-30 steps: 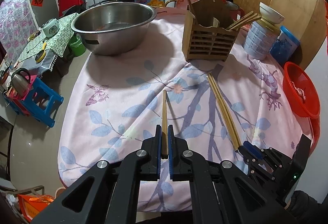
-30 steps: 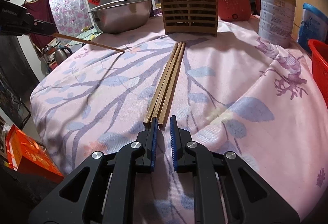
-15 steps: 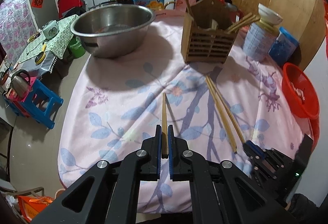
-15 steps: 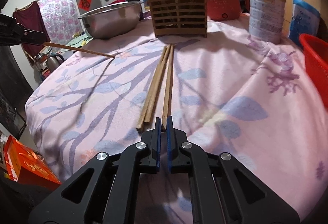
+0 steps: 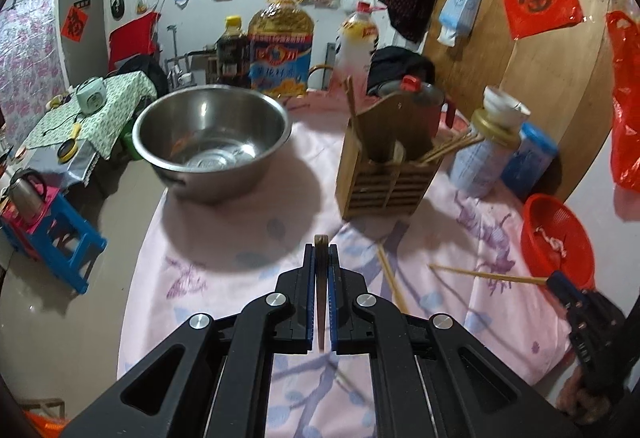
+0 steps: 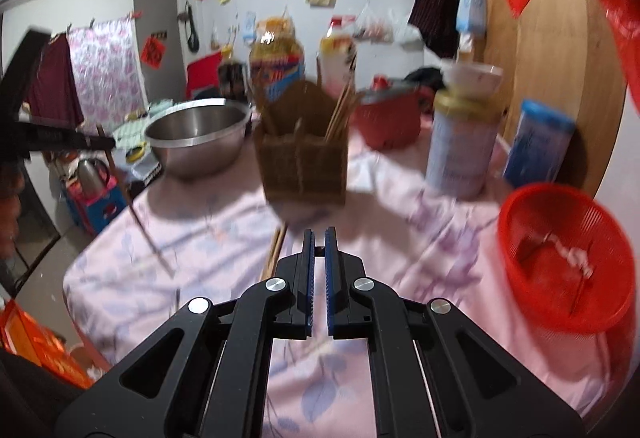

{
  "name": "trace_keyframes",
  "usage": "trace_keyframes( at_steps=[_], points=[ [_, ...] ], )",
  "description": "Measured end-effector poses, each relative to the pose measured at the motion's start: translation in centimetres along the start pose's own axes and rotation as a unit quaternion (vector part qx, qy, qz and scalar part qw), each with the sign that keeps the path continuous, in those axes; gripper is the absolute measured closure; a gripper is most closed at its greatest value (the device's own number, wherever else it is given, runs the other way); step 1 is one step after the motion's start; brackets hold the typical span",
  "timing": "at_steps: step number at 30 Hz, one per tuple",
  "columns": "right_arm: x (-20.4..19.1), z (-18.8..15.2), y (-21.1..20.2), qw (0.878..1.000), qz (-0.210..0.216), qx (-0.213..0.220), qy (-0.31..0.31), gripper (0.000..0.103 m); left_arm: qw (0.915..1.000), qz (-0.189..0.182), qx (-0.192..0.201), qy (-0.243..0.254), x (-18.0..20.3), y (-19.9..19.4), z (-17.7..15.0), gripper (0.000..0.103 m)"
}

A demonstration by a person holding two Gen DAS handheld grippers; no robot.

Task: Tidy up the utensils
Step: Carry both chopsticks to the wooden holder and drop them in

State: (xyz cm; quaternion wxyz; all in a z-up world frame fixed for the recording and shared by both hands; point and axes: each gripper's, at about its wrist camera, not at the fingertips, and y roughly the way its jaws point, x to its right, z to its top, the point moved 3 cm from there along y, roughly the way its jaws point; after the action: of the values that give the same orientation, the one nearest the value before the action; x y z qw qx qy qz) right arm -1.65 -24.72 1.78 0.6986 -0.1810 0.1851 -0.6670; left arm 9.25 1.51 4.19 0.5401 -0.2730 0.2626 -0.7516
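Observation:
My left gripper (image 5: 321,248) is shut on a wooden chopstick (image 5: 321,240), held above the pink cloth and seen nearly end-on. From the right wrist view the same left gripper (image 6: 107,143) shows its chopstick (image 6: 140,222) slanting down. My right gripper (image 6: 319,232) is shut on a second chopstick; in the left wrist view the right gripper (image 5: 555,280) holds that stick (image 5: 488,274) out level to the left. More chopsticks (image 5: 392,280) lie on the cloth. The wooden slatted holder (image 5: 386,177) stands beyond, with several chopsticks in it.
A steel bowl (image 5: 212,141) sits at the back left. A white tin (image 5: 482,165) with a small bowl on top and a blue box (image 5: 528,161) stand right of the holder. A red basket (image 5: 558,238) sits at the right edge. Oil bottles (image 5: 280,45) line the back.
The right gripper closed on one chopstick of the bundle and lifted it off the cloth. The left gripper rose too, its chopstick now clear of the table. Both views tilted up.

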Motion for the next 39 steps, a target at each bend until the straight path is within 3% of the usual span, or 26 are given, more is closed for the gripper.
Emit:
trace_keyframes(
  at_steps=[8,14,22,33,39],
  points=[
    [-0.7,2.8,0.0,1.000,-0.017,-0.001,0.009,0.097,0.9991,-0.032,0.012,0.025,0.2,0.8,1.1,0.097],
    [-1.3,4.3,0.5,1.000,-0.009,-0.007,-0.019,0.097,0.9987,-0.040,0.019,0.024,0.4,1.5,2.1,0.097],
    [0.2,8.1,2.1,0.998,0.047,0.006,-0.031,0.097,0.9987,-0.029,0.042,-0.005,1.5,1.7,5.4,0.097],
    [1.8,17.1,4.0,0.990,0.122,0.067,-0.031,0.097,0.9950,-0.026,0.095,0.017,5.8,0.7,15.2,0.097],
    [1.8,21.6,5.3,0.985,0.133,0.105,-0.031,0.097,0.9922,-0.033,0.115,0.034,8.0,1.8,19.7,0.097]
  ],
)
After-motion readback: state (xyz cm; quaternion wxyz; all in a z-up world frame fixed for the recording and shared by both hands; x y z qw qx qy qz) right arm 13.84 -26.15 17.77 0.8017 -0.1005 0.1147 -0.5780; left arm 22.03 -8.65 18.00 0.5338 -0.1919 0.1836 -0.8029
